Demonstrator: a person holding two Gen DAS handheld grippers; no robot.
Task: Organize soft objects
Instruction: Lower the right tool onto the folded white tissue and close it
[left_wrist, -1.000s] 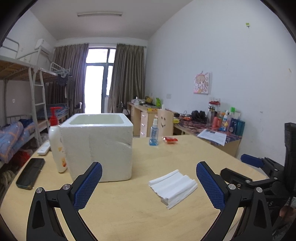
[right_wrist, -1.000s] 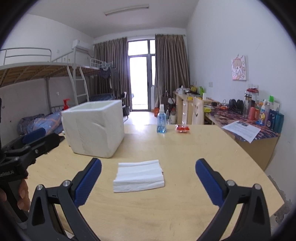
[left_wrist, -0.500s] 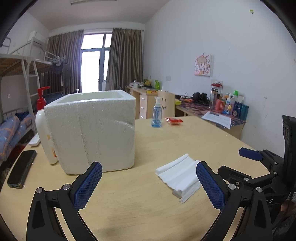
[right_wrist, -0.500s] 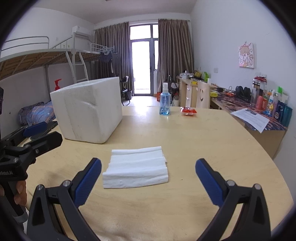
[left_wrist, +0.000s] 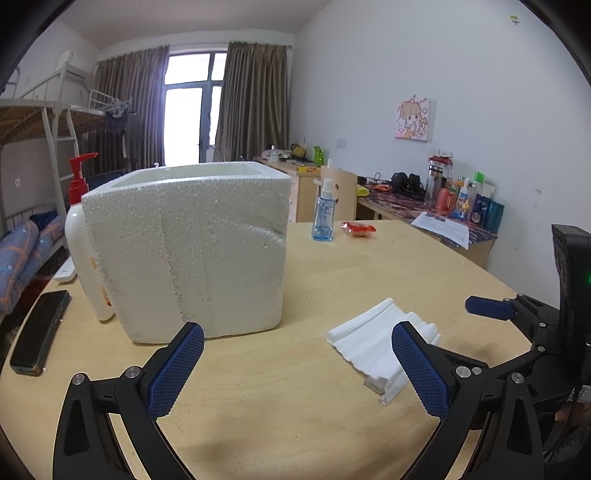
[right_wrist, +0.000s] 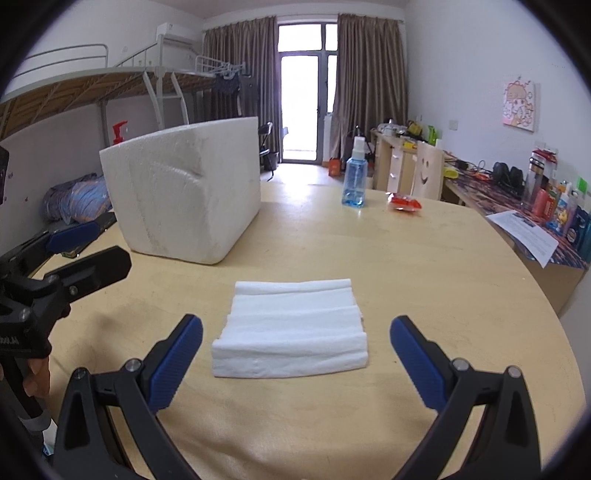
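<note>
A folded white soft foam sheet (right_wrist: 291, 328) lies flat on the round wooden table (right_wrist: 424, 266); it also shows in the left wrist view (left_wrist: 373, 343). A white styrofoam box (left_wrist: 192, 247), open at the top, stands to its left (right_wrist: 184, 192). My right gripper (right_wrist: 295, 354) is open and empty, low over the table, with the sheet just ahead between its fingers. My left gripper (left_wrist: 295, 365) is open and empty, in front of the box's near right corner, left of the sheet.
A white pump bottle (left_wrist: 83, 240) with a red top stands left of the box. A black phone (left_wrist: 40, 328) lies at the table's left edge. A blue spray bottle (right_wrist: 354, 177) and a red packet (right_wrist: 404, 202) sit at the far side. A cluttered desk (right_wrist: 517, 199) runs along the right wall.
Both grippers have moved lower and forward. The box and the sheet look larger and nearer. Both grippers stay open and empty.
</note>
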